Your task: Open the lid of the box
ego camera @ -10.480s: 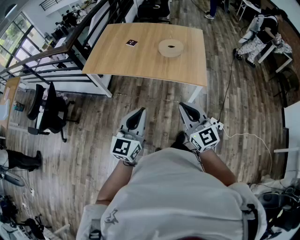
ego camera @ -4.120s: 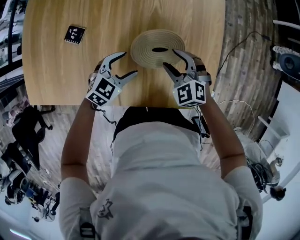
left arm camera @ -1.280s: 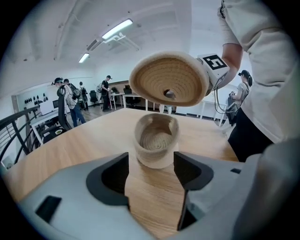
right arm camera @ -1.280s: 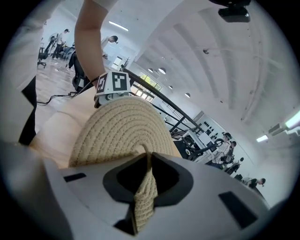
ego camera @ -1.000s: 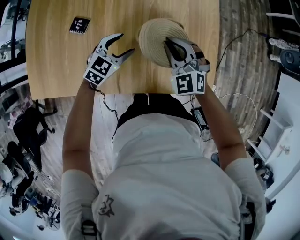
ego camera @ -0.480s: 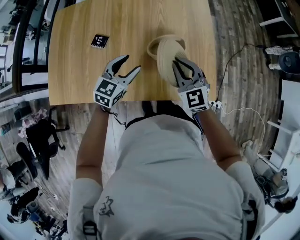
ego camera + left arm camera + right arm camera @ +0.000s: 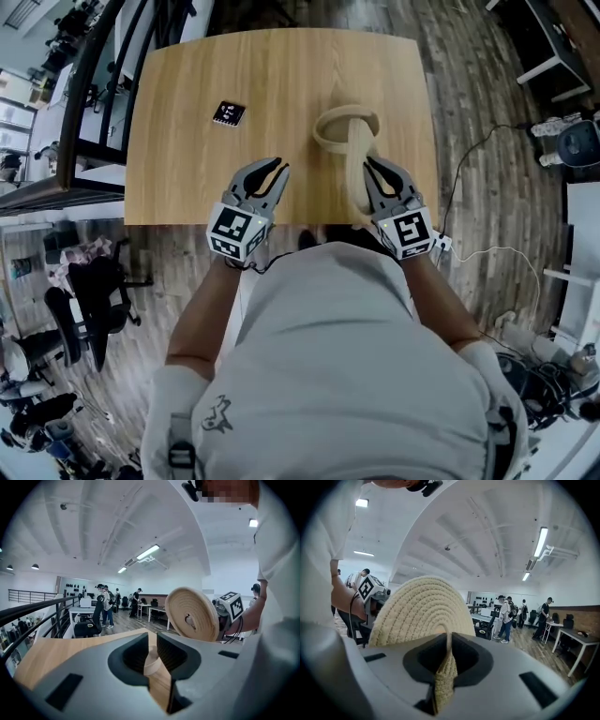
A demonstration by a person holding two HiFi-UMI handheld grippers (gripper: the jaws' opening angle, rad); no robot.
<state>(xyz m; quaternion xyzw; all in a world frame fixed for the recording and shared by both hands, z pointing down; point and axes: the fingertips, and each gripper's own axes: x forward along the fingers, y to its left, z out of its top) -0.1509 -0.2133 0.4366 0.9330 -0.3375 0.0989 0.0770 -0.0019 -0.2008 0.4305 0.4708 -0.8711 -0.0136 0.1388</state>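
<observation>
- The lid (image 7: pixel 354 178) is a round, flat disc of pale coiled rope. It stands on edge in the air, just below the box (image 7: pixel 323 136) in the lower right of the table (image 7: pixel 187 94) as the head view shows it.
- In the left gripper view we see the lid's face, ring within ring, with a small loop at its middle.
- The box is a low round ring of the same pale weave, and it sits open on the table.
- The right gripper (image 7: pixel 378 176) has its jaws pinching the lid's rim. In the right gripper view the woven edge sits squeezed between them.
- The left gripper (image 7: pixel 272 173) hovers left of the lid and apart from it. Its jaws have just been closing and now leave only a narrow slit, with nothing pinched between them.
- From the head view the lid is nearly edge-on, a narrow strip that covers part of the box's rim, so we cannot make out the inside of the box.
- In the right gripper view the lid's lower edge is hidden behind the jaws.
- Through the left jaws' slit we glimpse a pale curved shape on the wood, too blurred to identify.
- The person's torso covers the near edge of the table.
- We count one lid, one box, two grippers and one black-and-white marker tag (image 7: pixel 229 113), which lies at the upper left of the table.
</observation>
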